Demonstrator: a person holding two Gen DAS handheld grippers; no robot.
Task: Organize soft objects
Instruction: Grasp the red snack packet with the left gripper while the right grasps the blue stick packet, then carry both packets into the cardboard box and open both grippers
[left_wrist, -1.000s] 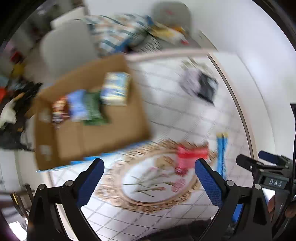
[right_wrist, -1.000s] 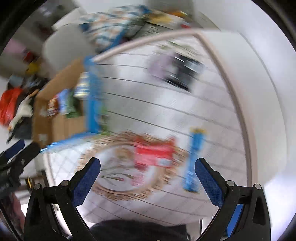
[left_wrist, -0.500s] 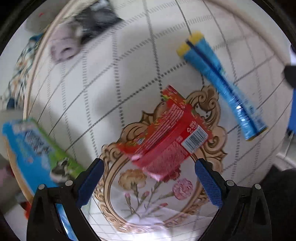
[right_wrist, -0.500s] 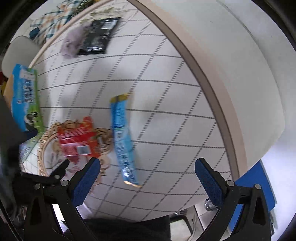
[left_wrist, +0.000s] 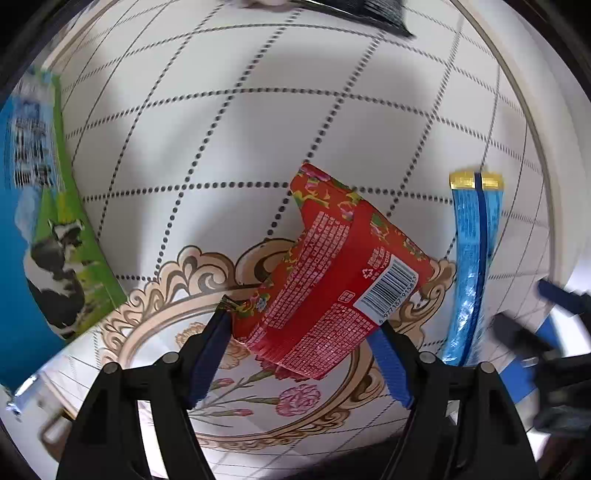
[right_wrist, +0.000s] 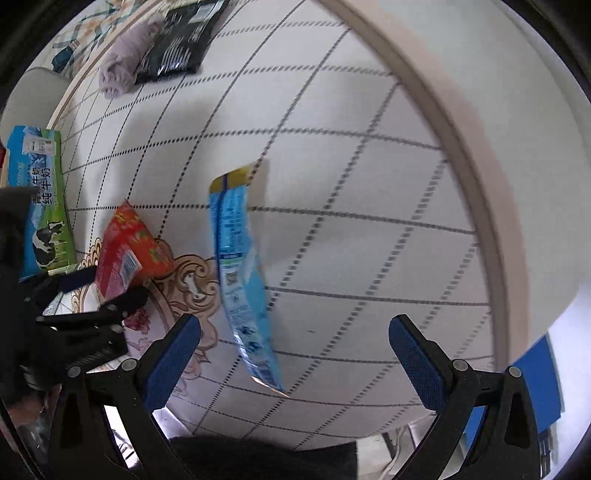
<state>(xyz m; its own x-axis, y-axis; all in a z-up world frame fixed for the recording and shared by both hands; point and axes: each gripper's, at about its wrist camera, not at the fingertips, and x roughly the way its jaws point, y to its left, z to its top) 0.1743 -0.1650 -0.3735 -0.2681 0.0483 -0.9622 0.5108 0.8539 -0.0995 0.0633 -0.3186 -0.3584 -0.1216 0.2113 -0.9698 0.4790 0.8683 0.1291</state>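
A red snack packet (left_wrist: 332, 280) lies on the gridded tablecloth (left_wrist: 258, 129), over its ornate floral medallion. My left gripper (left_wrist: 299, 325) points down at it with the packet's near end between its blue pads. Its jaws are closing, the pads stand right at the packet's two sides, and I see no squeeze. The right wrist view shows the same packet (right_wrist: 125, 251) with the left gripper (right_wrist: 107, 288) astride it. A long blue stick packet (right_wrist: 240, 280) lies flat to its right. My right gripper (right_wrist: 295, 321) hangs open over the blue packet's near end, not touching it.
A blue-and-green milk carton (left_wrist: 48, 221) lies at the table's left edge. A black packet (right_wrist: 181, 40) and a mauve soft item (right_wrist: 122, 70) rest at the far side. The round table's wooden rim (right_wrist: 461, 147) curves along the right.
Both grippers have dropped close to the table and tipped downward. The cardboard box has left the view. The left jaws have narrowed around the red packet.
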